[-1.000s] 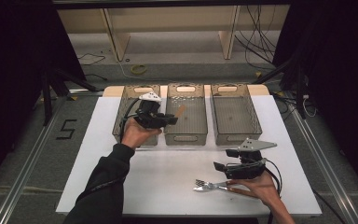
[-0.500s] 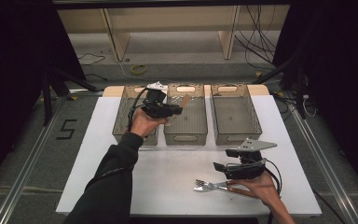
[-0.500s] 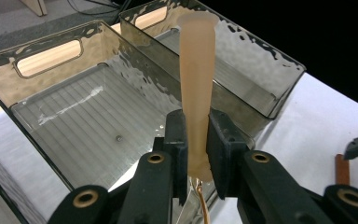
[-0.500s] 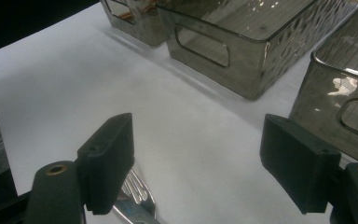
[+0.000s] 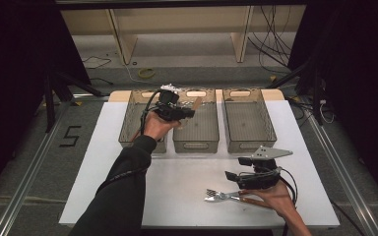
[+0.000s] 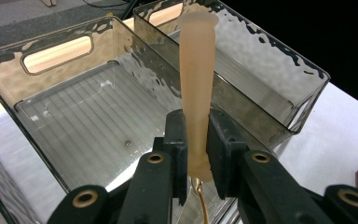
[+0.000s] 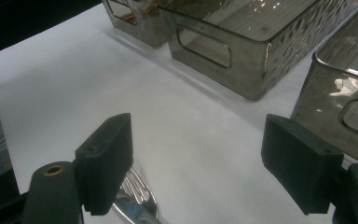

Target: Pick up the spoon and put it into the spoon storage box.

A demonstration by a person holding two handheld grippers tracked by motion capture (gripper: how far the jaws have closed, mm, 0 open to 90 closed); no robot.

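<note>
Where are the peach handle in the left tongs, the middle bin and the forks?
peach handle (image 6: pixel 196 70), left gripper view, mid-shaft.
middle bin (image 5: pixel 196 146), high view, near wall.
forks (image 5: pixel 217 196), high view, tines.

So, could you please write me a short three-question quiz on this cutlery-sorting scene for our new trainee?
1. True or false: the right gripper is clamped on the forks.
2. Which does the left gripper hold? A) a peach-coloured handle B) a sponge C) a cup
3. How many smoky clear bins stand in the row at the back of the white table?

Key:
1. False: its jaws stand wide open, the forks lying on the table beside one jaw.
2. A, gripped above the middle bin.
3. Three.
</note>
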